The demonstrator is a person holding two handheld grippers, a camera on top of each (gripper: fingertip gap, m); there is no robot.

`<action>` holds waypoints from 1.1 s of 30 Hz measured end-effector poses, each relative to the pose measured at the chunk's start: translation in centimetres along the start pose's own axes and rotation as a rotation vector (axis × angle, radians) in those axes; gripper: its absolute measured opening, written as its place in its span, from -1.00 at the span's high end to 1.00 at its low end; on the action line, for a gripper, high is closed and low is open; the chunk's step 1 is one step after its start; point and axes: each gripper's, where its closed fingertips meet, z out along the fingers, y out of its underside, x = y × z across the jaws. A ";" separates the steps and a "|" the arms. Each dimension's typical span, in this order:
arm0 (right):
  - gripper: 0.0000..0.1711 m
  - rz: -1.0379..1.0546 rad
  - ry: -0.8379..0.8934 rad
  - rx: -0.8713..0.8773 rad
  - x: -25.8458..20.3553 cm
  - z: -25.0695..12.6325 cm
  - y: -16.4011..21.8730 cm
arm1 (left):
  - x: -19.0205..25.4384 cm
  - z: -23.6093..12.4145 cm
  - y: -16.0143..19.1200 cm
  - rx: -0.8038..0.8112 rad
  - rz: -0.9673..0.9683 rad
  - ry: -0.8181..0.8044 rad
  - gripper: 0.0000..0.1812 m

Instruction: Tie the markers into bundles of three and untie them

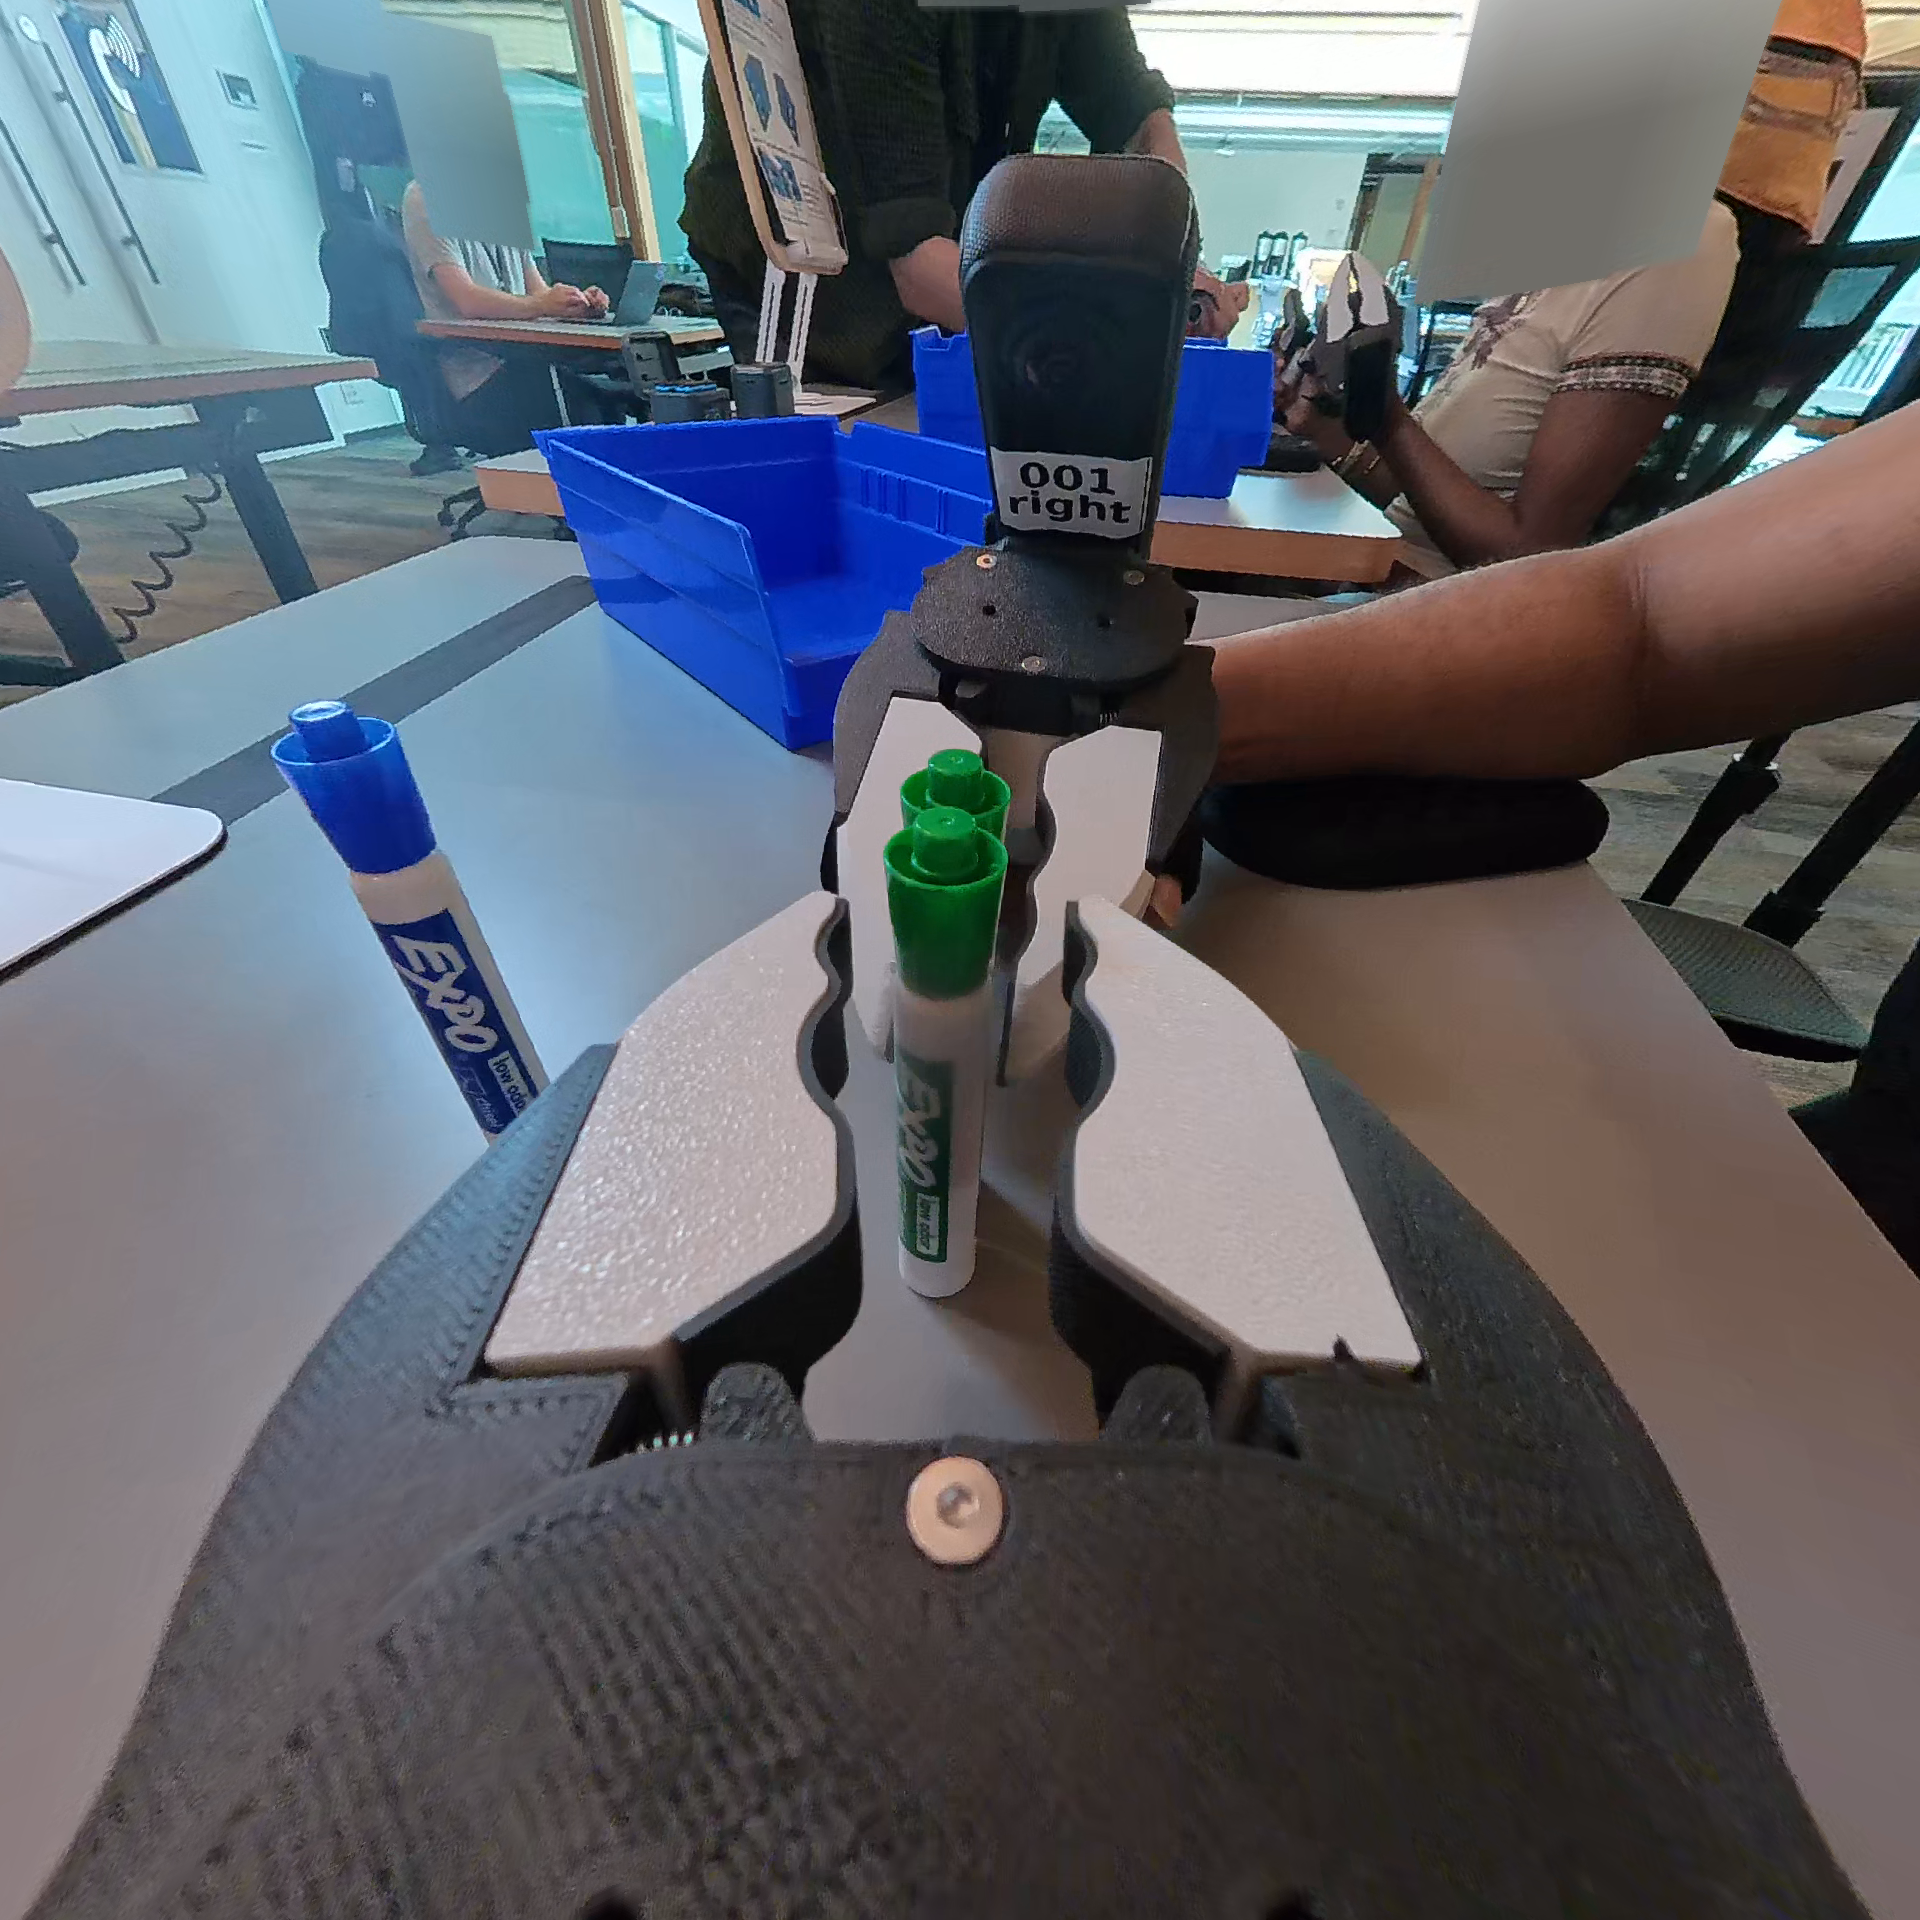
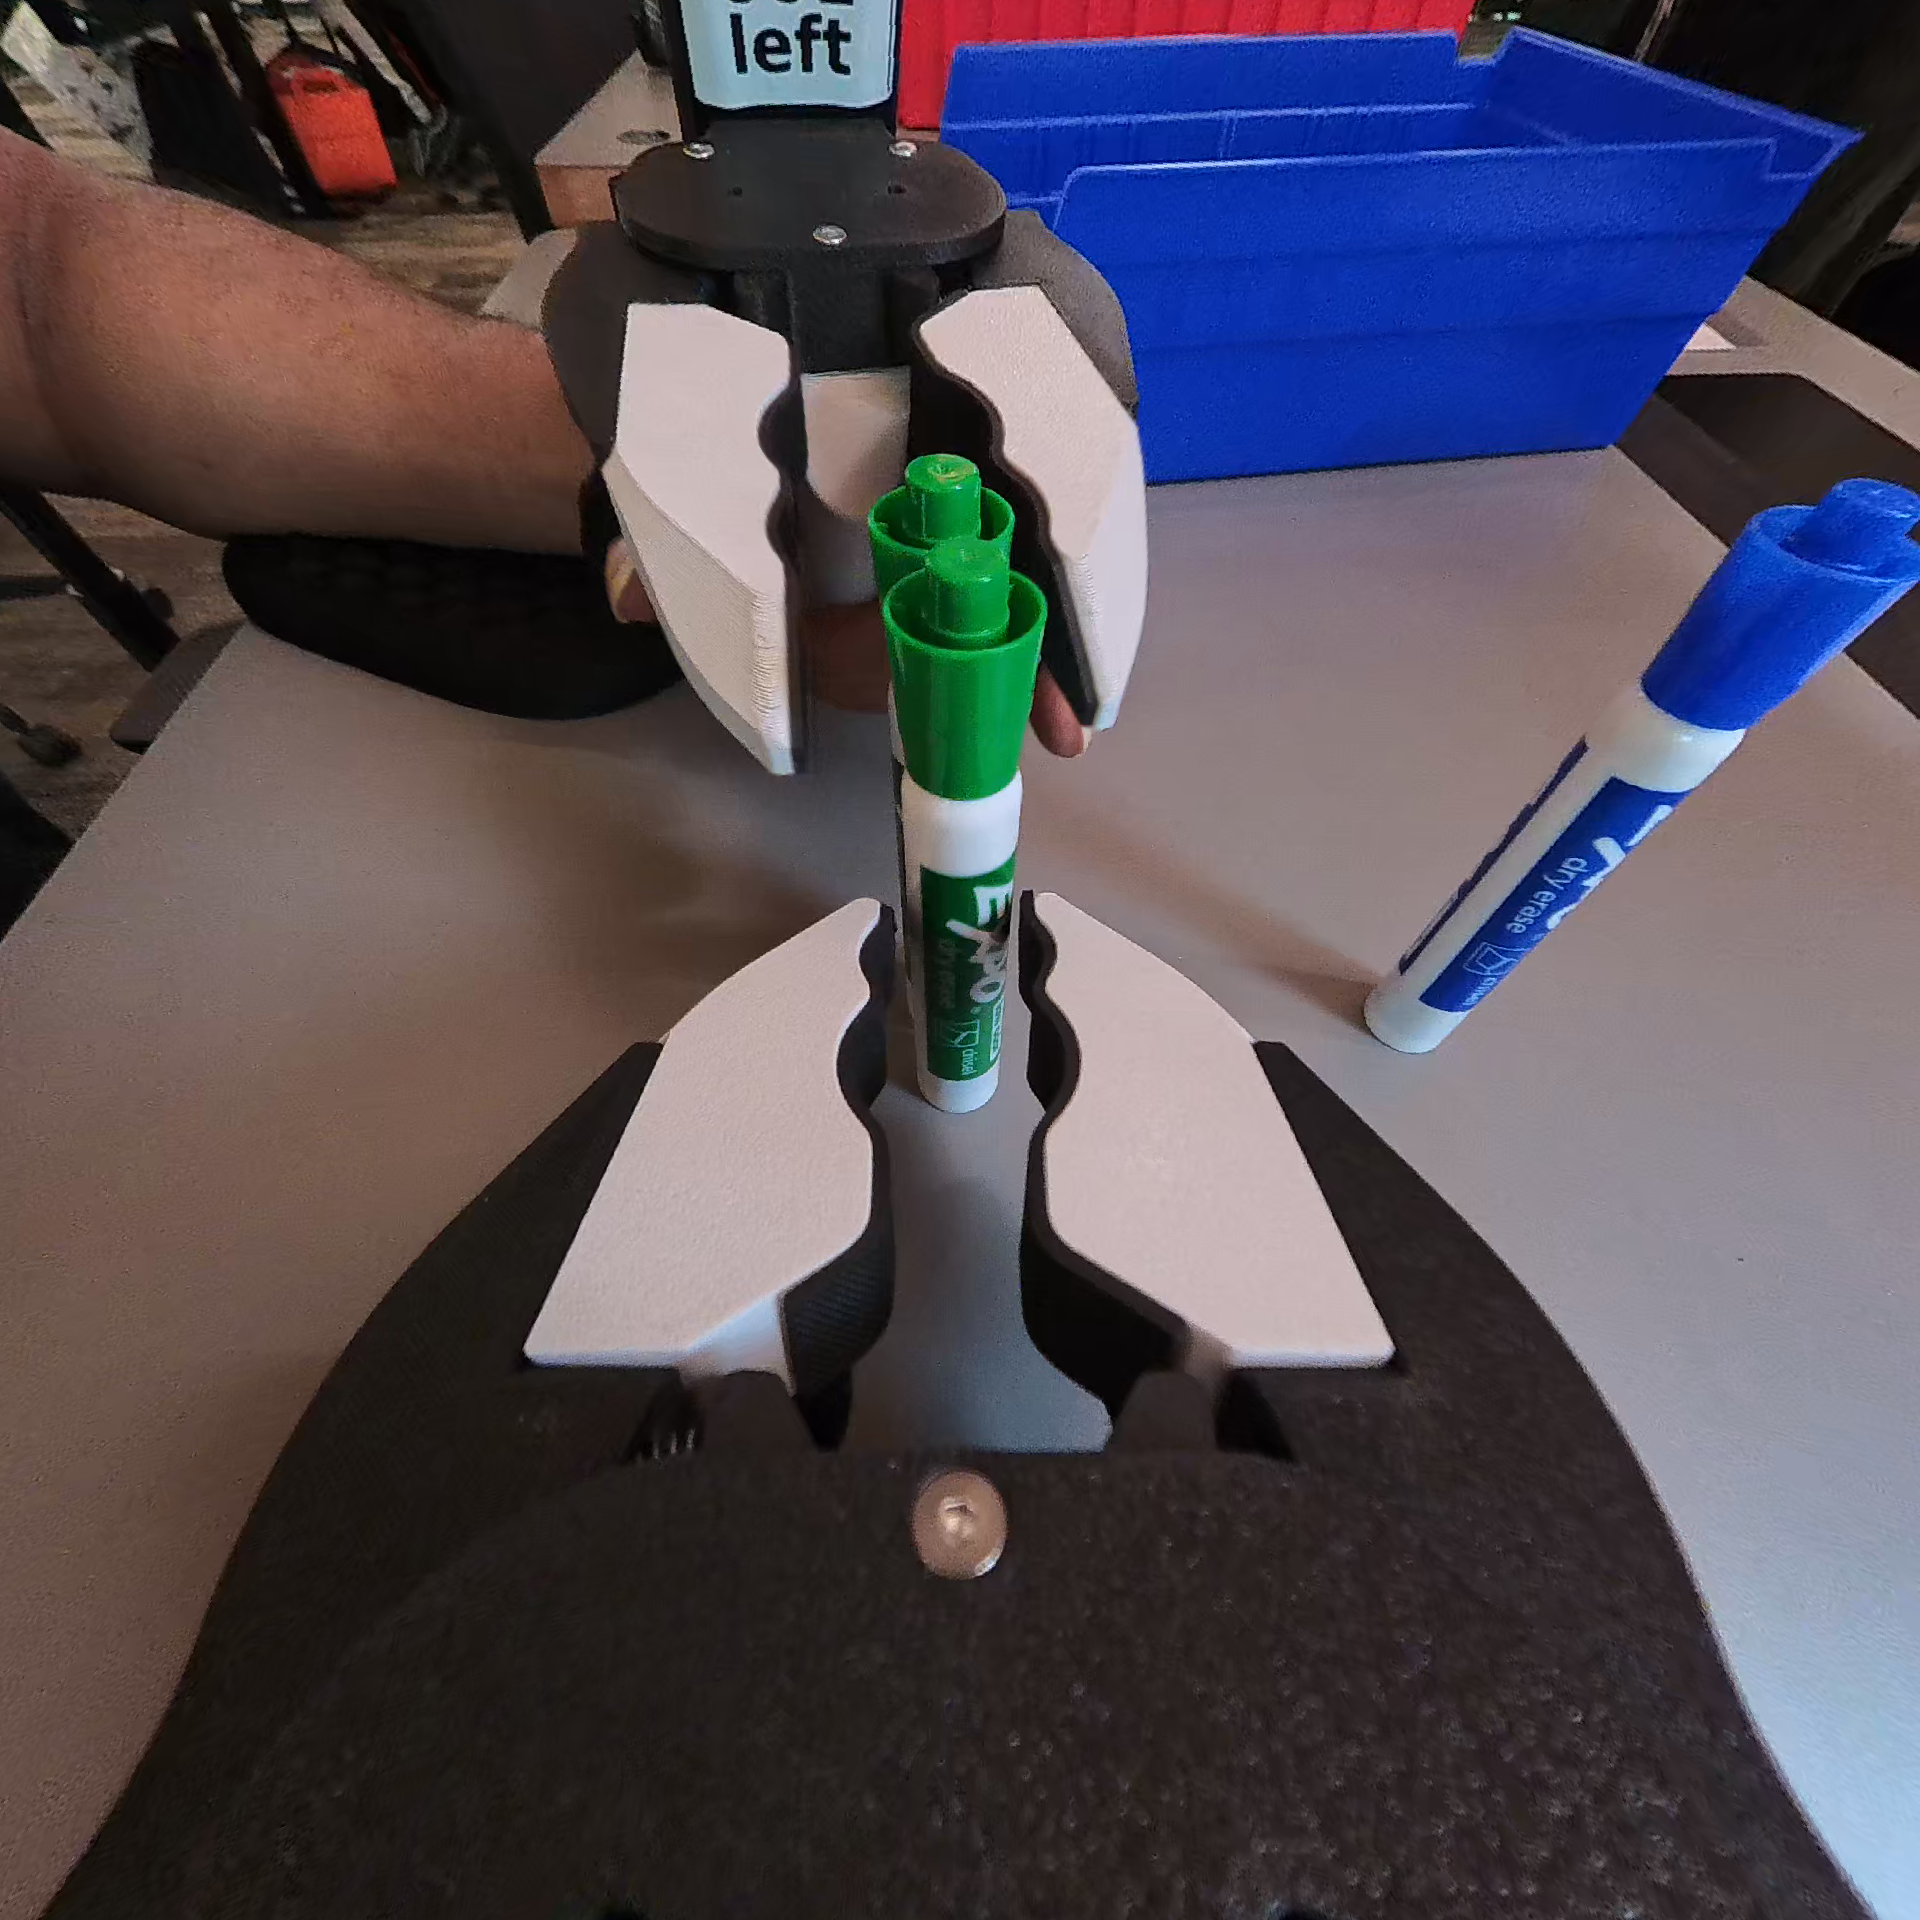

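Two green markers stand upright, one close behind the other, on the grey table [image 1: 675,831], between my two grippers, which face each other. My left gripper [image 1: 956,914] is open, with its jaws on either side of the green marker nearest it [image 1: 940,1039] and a gap on both sides. My right gripper [image 2: 956,909] is shut on the other green marker [image 2: 961,831], low on its barrel. That marker's cap shows in the left wrist view [image 1: 954,790]. The left gripper [image 2: 935,727] and right gripper [image 1: 1013,935] each show in the other's view. A blue marker [image 1: 416,914] [image 2: 1621,810] stands alone off to the side.
A blue plastic bin [image 1: 727,582] [image 2: 1351,260] sits on the table beyond the markers. A white pad [image 1: 83,862] lies at the left edge. A forearm rests on a black cushion [image 1: 1403,831] [image 2: 436,623]. People sit at desks behind.
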 end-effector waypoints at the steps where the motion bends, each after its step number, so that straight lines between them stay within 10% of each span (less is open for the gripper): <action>1: 0.72 -0.001 0.001 -0.001 0.0 0.0 0.0 | 0.0 0.0 -0.1 0.003 -0.002 -0.002 0.53; 13: 0.52 -0.033 0.019 -0.016 0.4 -1.4 -0.6 | 0.3 0.4 -1.0 0.033 0.008 -0.019 0.20; 33: 0.53 -0.021 0.016 0.039 0.6 -3.4 -2.5 | 0.5 0.7 -0.3 0.003 0.029 -0.021 0.38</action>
